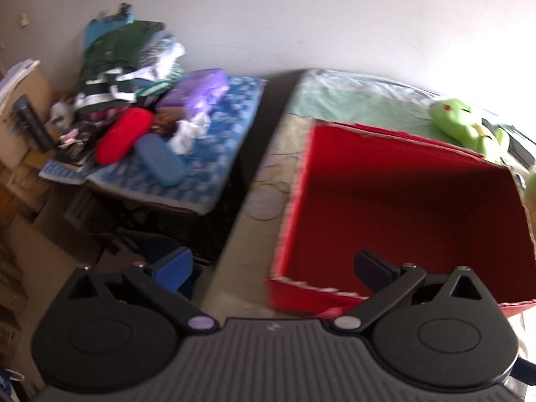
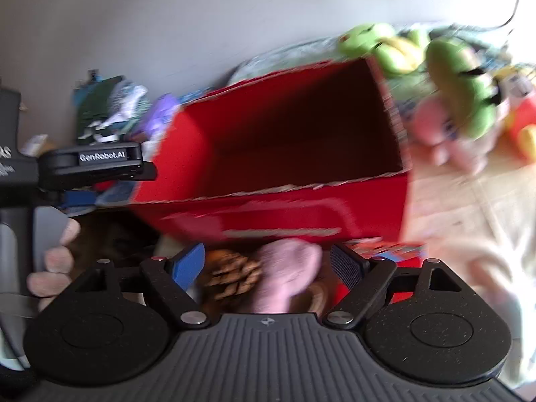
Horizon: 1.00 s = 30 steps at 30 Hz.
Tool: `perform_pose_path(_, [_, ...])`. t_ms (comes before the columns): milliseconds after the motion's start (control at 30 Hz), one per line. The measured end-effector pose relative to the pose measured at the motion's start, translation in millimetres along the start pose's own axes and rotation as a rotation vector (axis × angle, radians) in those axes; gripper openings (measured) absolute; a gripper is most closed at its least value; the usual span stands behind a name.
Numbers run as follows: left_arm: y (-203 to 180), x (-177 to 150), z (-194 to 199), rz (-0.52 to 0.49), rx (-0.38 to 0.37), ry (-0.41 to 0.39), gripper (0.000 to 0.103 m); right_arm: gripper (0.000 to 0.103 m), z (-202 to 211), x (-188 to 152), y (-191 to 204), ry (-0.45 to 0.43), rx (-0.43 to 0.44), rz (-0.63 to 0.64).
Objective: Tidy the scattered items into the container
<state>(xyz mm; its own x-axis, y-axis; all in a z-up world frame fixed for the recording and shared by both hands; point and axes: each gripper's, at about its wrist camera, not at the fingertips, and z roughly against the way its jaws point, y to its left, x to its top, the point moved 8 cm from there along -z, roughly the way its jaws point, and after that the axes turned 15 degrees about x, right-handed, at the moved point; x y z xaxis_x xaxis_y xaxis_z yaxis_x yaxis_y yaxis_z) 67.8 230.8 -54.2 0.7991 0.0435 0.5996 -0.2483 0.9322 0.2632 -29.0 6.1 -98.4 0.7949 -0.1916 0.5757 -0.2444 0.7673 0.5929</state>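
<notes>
An open red box [image 1: 402, 207] with nothing visible inside stands on a bed. My left gripper [image 1: 274, 268] hovers over the box's near left corner, open, with nothing between its fingers. A green plush [image 1: 465, 124] lies behind the box. In the right wrist view the red box [image 2: 284, 201] fills the middle, with green plush toys [image 2: 459, 83] and a pink plush [image 2: 435, 134] to its right. My right gripper [image 2: 268, 264] is open in front of the box. A pink soft item [image 2: 288, 278] and a brown pine-cone-like thing [image 2: 234, 274] lie below, between the fingers, untouched by the pads.
Left of the bed, a blue patterned towel [image 1: 207, 154] carries a heap of clothes [image 1: 127, 63], a red case [image 1: 124, 134], a blue case [image 1: 160, 157] and a purple bag [image 1: 197, 90]. A dark gap separates the two surfaces. A person's hand [image 2: 57, 261] holds the left gripper's handle.
</notes>
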Motion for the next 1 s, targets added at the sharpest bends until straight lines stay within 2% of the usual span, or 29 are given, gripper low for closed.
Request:
perform_pose_path(100, [13, -10, -4, 0.023, 0.069, 0.012, 0.102, 0.086, -8, 6, 10, 0.071, 0.05, 0.04])
perform_pose_path(200, [21, -19, -8, 0.05, 0.078, 0.047, 0.102, 0.084, -9, 12, 15, 0.105, 0.103, 0.09])
perform_pose_path(300, [23, -31, -7, 0.054, 0.115, 0.058, 0.102, 0.069, -12, 7, 10, 0.159, 0.139, 0.097])
perform_pose_path(433, [21, -43, -9, 0.025, 0.126, 0.079, 0.102, 0.067, -11, 1, 9, 0.2, 0.191, 0.039])
perform_pose_path(500, [22, -43, -12, 0.011, 0.109, 0.086, 0.102, 0.069, -9, -4, 22, 0.164, 0.197, 0.019])
perform_pose_path(567, [18, -41, -15, -0.002, 0.09, 0.076, 0.102, 0.079, -3, -2, 23, 0.124, 0.201, 0.009])
perform_pose_path(667, [14, -36, -20, -0.033, 0.048, 0.065, 0.102, 0.08, -7, -3, 33, 0.067, 0.156, -0.035])
perform_pose_path(700, [13, -34, -21, -0.048, 0.029, 0.063, 0.102, 0.078, -9, -1, 34, 0.047, 0.142, -0.055])
perform_pose_path(833, [19, -29, -21, -0.109, -0.049, 0.028, 0.102, 0.058, -17, 5, 40, 0.003, 0.07, -0.079])
perform_pose_path(867, [23, -30, -22, -0.124, -0.065, 0.016, 0.102, 0.057, -20, 6, 46, -0.009, 0.059, -0.062])
perform_pose_path(933, [29, -35, -27, -0.16, -0.115, 0.021, 0.102, 0.049, -28, 6, 59, -0.022, 0.019, -0.024])
perform_pose_path(1000, [35, -42, -31, -0.193, -0.171, 0.031, 0.102, 0.048, -38, 4, 68, -0.034, 0.01, -0.01])
